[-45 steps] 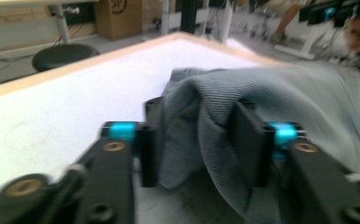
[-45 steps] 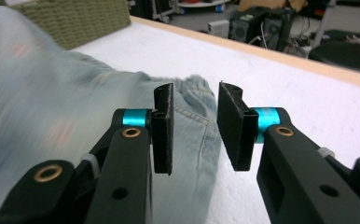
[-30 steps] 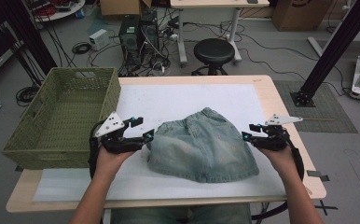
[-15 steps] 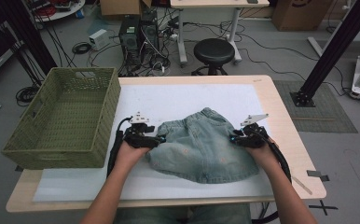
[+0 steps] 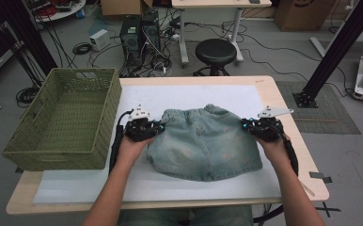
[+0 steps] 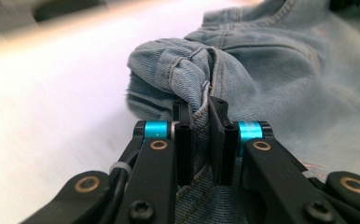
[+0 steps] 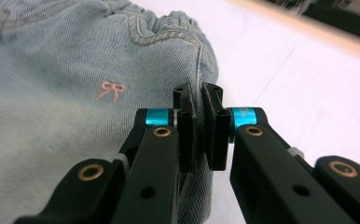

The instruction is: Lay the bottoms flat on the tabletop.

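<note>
Cluttered lab floor sitting behind; desk (image 5: 283, 94) carrying a white mat, green wicker basket (image 5: 67, 125) hanging over its left edge. Denim skirt (image 5: 203, 143) lying flat mid-mat. Left tool (image 5: 158, 127) and right tool (image 5: 245, 125) have just been closing, each now pinching a side seam near the waistband. Suggest lifting both evenly, keeping the cloth taut. Mat beyond the waistband staying free; basket wall sitting close beside the left hand.
</note>
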Motion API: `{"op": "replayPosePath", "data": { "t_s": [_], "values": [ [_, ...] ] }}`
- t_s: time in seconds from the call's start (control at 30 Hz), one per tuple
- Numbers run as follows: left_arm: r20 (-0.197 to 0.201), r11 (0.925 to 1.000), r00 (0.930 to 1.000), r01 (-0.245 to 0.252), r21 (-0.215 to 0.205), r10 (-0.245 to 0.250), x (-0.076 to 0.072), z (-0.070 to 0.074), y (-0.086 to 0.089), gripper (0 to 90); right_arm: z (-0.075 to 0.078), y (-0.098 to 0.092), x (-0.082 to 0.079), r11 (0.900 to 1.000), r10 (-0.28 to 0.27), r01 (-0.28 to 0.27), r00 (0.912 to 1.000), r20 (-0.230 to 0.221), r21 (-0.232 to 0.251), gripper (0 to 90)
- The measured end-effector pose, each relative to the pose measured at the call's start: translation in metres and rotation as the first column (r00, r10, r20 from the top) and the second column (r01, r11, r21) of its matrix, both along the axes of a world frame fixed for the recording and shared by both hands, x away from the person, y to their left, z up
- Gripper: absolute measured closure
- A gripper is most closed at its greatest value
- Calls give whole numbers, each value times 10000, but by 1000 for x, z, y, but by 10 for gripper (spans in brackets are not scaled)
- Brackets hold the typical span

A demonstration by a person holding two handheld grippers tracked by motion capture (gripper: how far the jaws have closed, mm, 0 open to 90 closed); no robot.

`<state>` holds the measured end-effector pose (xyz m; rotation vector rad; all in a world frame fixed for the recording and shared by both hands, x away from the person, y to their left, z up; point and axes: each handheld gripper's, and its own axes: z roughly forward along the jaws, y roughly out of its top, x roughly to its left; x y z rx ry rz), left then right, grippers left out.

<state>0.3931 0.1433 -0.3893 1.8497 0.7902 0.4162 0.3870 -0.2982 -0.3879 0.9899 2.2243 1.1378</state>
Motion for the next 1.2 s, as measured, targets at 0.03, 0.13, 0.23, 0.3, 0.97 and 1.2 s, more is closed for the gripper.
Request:
{"op": "replayPosePath", "data": {
  "t_s": [0.03,0.13,0.23,0.3,0.97,1.2],
  "values": [
    [205,10000,9998,15,-67,-13,3,8,0,819,6,-1,1,9999,-61,60,9999,125,93,858],
    [743,9996,9968,-290,-72,295,18,29,-3,818,21,-4,7,9992,-305,292,9984,486,273,858],
    [1562,9915,9817,-1182,540,1085,36,39,-13,767,30,-6,20,9951,-947,929,9941,535,350,842],
    [1847,9806,9687,-1819,737,1658,41,40,-18,591,29,-6,28,9852,-1710,1714,9847,330,-87,743],
    [-1216,9916,9877,-874,957,988,-46,-44,12,341,-40,-33,-20,9913,-1116,996,9825,-1491,-860,556],
    [-1864,9856,9824,438,1634,-128,-53,-61,2,549,-56,-36,-20,9890,-1308,1140,9716,-1972,-944,664]
  ]
}}
